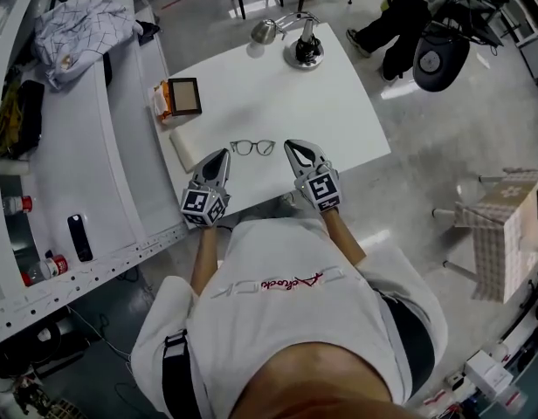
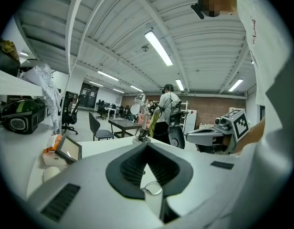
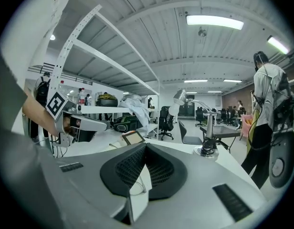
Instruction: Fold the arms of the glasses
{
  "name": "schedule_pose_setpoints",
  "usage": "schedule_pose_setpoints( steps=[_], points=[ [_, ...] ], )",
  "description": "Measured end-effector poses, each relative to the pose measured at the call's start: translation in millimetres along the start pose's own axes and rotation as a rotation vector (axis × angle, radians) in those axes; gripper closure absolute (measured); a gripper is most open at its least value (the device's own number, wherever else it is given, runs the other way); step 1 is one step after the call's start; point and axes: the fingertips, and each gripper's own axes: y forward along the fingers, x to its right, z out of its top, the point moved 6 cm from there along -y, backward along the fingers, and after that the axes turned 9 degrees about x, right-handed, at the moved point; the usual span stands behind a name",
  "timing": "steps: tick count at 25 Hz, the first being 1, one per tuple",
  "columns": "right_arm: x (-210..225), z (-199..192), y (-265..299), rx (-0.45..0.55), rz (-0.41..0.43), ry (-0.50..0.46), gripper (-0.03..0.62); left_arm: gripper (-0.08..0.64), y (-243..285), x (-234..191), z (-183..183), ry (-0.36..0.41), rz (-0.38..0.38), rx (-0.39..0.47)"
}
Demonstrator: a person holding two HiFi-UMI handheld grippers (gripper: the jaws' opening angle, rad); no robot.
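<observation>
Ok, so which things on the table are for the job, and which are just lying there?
For the job: glasses, left gripper, right gripper.
Just lying about: desk lamp, small frame, white block.

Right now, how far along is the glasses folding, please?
Done: possibly the folding; the dark-framed glasses lie on the white table with no arms visibly sticking out, too small to confirm. In hand: nothing; left tool and right tool are shut. Left: checking that.
</observation>
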Motion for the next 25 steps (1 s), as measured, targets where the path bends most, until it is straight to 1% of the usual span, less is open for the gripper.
schedule_pose_setpoints(
  steps=[3,6,13,19,25],
  points=[
    [2,-5,2,-0.011,-0.009,0.012,0.557,0.549,3,-7,-1,-0.009,0.007,-0.006],
    [3,-11,3,-0.03,-0.028,0.026,0.557,0.549,6,-13,-5,-0.025,-0.002,-0.012],
    [-3,-17,15,-0.058,-0.111,0.037,0.557,0.549,10,-39,-7,-0.03,-0.064,-0.045],
    [-9,-30,18,-0.086,-0.184,0.058,0.557,0.549,10,-52,-18,-0.013,-0.125,-0.118],
    [-21,-45,12,-0.14,-0.195,0.094,0.557,0.549,6,-55,-40,-0.023,-0.174,-0.187]
  ],
)
